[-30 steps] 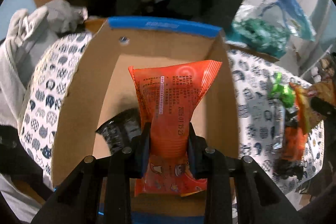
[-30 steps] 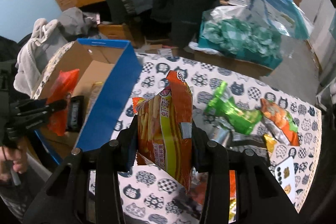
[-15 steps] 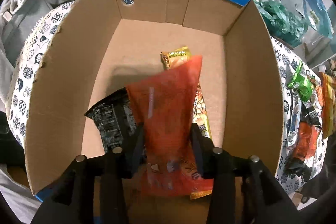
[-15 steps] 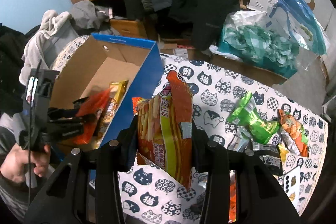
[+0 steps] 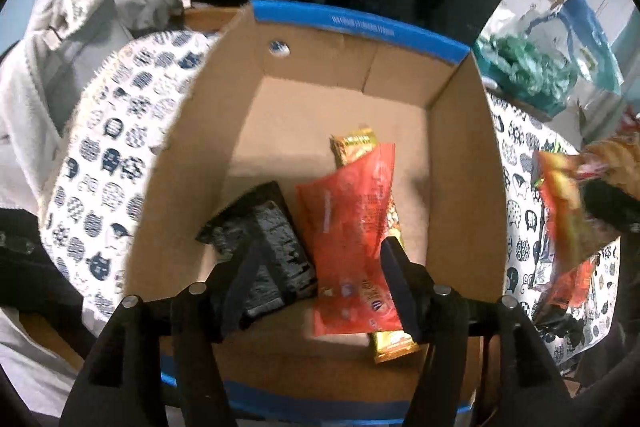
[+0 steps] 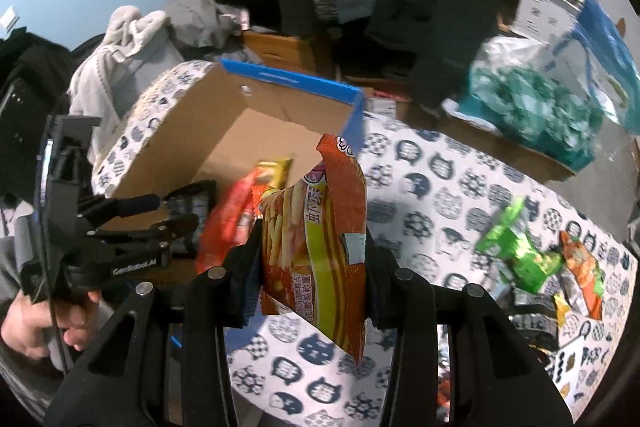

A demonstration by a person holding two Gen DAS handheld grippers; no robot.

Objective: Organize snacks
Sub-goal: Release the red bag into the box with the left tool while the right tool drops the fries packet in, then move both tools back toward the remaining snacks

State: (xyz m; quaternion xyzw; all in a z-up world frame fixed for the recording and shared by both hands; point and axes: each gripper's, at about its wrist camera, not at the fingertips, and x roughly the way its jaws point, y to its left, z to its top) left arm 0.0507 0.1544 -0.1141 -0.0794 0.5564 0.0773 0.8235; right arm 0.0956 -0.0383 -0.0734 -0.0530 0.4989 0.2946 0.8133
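Note:
A cardboard box with a blue rim (image 5: 360, 27) stands on the cat-print table; it also shows in the right wrist view (image 6: 288, 83). Inside it lie a red-orange snack packet (image 5: 348, 227), a black packet (image 5: 260, 239) and a gold packet (image 5: 356, 143). My left gripper (image 5: 324, 271) is open just above the red-orange packet, which lies loose between the fingers. My right gripper (image 6: 312, 263) is shut on an orange fries-print snack bag (image 6: 320, 239), held above the table right of the box.
Loose snacks lie on the table to the right: a green packet (image 6: 516, 251) and an orange one (image 6: 580, 263). A bag of teal items (image 6: 532, 107) sits behind. Grey clothes (image 5: 80, 27) are piled left of the box.
My left gripper opened and let the red-orange packet drop into the box, then drew back and up. My right gripper carried the fries-print bag closer to the box.

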